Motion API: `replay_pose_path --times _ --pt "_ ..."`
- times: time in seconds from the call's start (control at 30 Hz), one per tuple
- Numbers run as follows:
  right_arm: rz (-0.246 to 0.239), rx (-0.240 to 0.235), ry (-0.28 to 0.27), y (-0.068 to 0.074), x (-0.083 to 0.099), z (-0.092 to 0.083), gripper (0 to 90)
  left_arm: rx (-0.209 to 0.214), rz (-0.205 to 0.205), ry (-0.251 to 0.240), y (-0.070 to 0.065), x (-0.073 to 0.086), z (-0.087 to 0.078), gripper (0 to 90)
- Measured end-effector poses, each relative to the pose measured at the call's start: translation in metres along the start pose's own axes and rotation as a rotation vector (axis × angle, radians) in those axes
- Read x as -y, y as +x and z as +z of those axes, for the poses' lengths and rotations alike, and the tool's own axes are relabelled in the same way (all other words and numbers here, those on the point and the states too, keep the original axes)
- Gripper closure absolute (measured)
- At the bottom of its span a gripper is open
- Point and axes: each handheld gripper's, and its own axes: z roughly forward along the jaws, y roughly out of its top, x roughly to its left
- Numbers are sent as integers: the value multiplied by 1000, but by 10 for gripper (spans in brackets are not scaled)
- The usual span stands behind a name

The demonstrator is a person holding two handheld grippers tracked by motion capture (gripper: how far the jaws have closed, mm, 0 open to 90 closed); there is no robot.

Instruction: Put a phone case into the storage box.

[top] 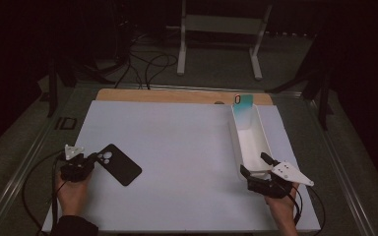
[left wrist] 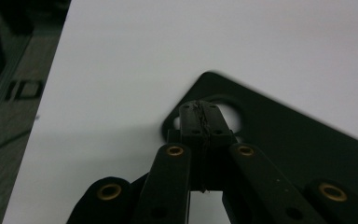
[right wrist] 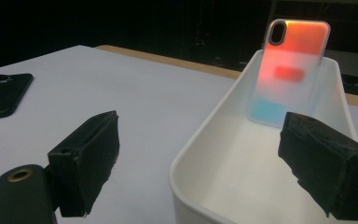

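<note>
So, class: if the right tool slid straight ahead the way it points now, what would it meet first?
Probably the near end wall of the white bin, which sits between the open right tool's pads; beyond, the colourful phone case leans at the far end.

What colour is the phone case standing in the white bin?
Translucent, orange-red over pale blue; right gripper view shows the phone case best.
</note>
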Motion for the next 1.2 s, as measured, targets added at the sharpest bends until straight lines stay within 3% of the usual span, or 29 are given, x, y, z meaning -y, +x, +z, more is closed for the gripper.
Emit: replay_pose_path --times 0.1,0.3,0.63,0.77,0.97,1.13,1.2 --pt "-3 -1 1 0 0 0 122 -35 -14 61 2 2 12 900" --pt "-2 -1 -1 0 0 0 123 -53 -41 87 3 1 22 900" --pt "-4 -4 4 1 0 1 123 -6 -63 73 3 -5 31 900" --pt "-8 -5 8 2 0 2 123 8 15 99 -10 -14 36 900" --pt "-9 -4 2 1 0 1 124 53 73 109 -34 -22 49 900" --pt "-9 -3 2 1 0 0 124 83 114 121 -46 -26 53 900" --pt "-13 -5 2 2 -1 1 124 112 140 121 -56 -27 56 900"
